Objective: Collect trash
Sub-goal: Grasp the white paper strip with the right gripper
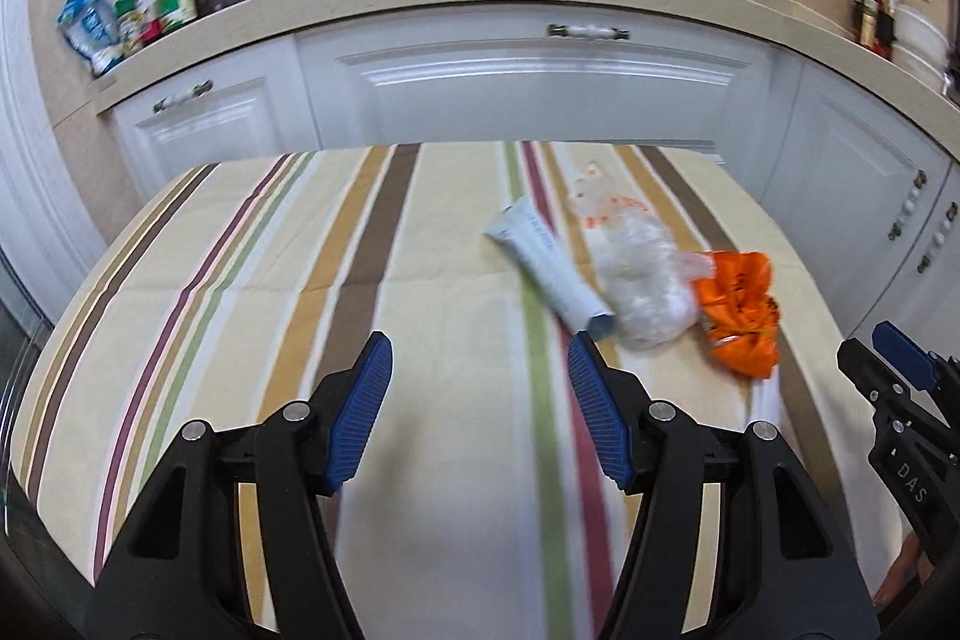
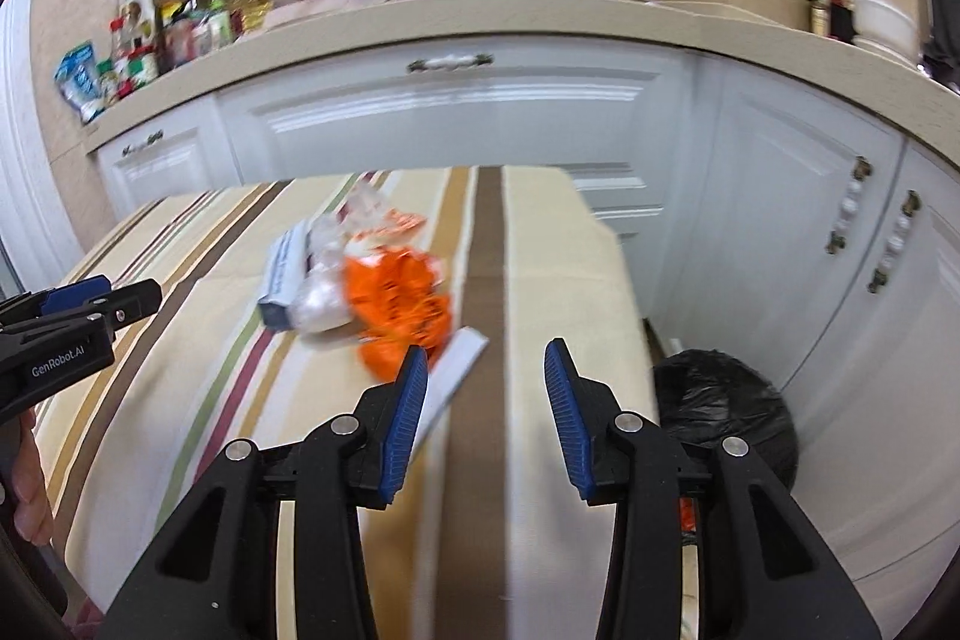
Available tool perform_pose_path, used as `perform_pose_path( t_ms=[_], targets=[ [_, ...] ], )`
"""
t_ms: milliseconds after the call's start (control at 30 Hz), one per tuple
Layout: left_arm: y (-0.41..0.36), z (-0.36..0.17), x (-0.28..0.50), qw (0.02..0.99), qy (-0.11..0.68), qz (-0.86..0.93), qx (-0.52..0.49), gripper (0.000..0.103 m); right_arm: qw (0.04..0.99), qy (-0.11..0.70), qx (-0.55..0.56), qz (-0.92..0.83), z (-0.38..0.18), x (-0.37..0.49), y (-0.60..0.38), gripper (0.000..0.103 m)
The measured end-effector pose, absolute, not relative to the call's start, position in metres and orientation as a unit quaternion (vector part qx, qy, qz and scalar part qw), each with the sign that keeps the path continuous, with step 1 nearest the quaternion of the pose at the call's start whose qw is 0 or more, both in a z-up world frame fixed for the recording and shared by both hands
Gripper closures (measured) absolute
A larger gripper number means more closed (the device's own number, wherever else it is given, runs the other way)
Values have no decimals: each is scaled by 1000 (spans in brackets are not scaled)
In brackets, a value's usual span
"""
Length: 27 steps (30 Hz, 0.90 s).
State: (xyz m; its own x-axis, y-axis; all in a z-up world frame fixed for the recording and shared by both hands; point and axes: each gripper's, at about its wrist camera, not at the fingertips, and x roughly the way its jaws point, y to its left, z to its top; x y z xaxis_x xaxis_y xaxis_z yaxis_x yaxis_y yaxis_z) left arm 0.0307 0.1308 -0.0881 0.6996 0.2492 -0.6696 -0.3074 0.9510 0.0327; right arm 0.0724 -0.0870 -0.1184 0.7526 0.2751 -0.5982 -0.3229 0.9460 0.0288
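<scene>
Both grippers released above the striped surface (image 1: 252, 268), trash ahead.

The left gripper (image 1: 480, 370) is spread wide, holding nothing; a white tube (image 1: 549, 268), clear crumpled plastic (image 1: 645, 280) and an orange wrapper (image 1: 741, 310) lie ahead to its right, touching one another. The right gripper (image 2: 486, 370) is also spread and holding nothing, the orange wrapper just ahead-left, a white paper strip (image 2: 453, 373) beside its left finger, a black-lined bin (image 2: 726, 403) to its right on the floor.

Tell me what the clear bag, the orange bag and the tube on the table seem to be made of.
Clear bag: thin glossy plastic film, see-through and crumpled. Orange bag: likewise thin plastic, opaque and creased, with dark print. Tube: probably soft plastic with a smooth pale matte skin, though blur leaves it uncertain.
</scene>
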Motion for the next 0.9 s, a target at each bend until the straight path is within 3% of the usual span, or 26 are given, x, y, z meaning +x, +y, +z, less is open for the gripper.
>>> perform_pose_path(
  t_ms=[667,833,900],
  targets=[
    [179,-113,20,908,374,168,-85,44,892,415,-81,158,-154,88,-43,62],
    [168,-113,22,910,376,156,-80,44,892,418,-66,160,-156,87,-56,77],
    [162,-114,24,910,379,150,-79,44,893,416,-63,163,-156,85,-60,78]
  ],
)
